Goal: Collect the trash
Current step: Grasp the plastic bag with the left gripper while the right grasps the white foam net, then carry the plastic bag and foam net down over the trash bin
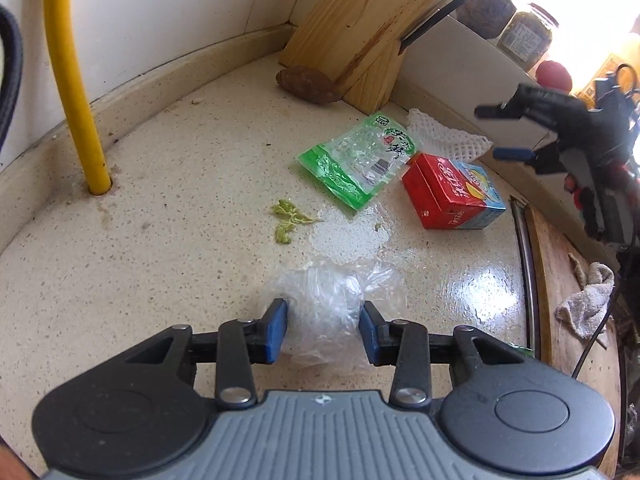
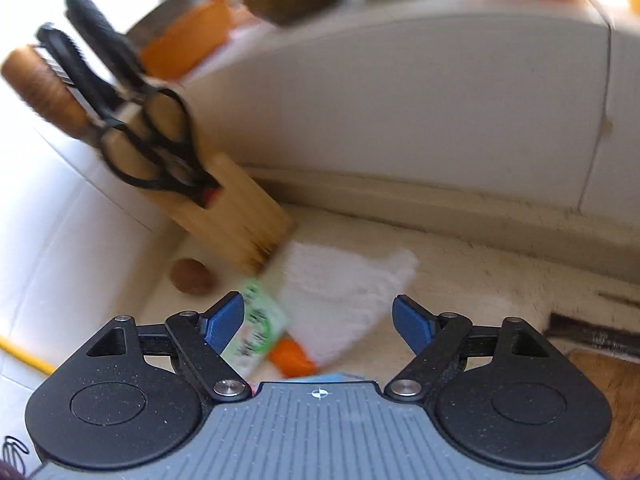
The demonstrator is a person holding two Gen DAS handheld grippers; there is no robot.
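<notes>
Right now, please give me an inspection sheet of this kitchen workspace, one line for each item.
Surface: speckled counter, wet glare at right.
Job's things: clear plastic wrap, green packet, red carton, white foam net, green scraps.
Clutter: knife block with scissors; brown root; rag.
Grippers: left gripper open, straddling the wrap; right gripper open, above the packet and net.
Cables: yellow hose; black cable.
Surroundings: jars on a ledge, white tiled wall.
</notes>
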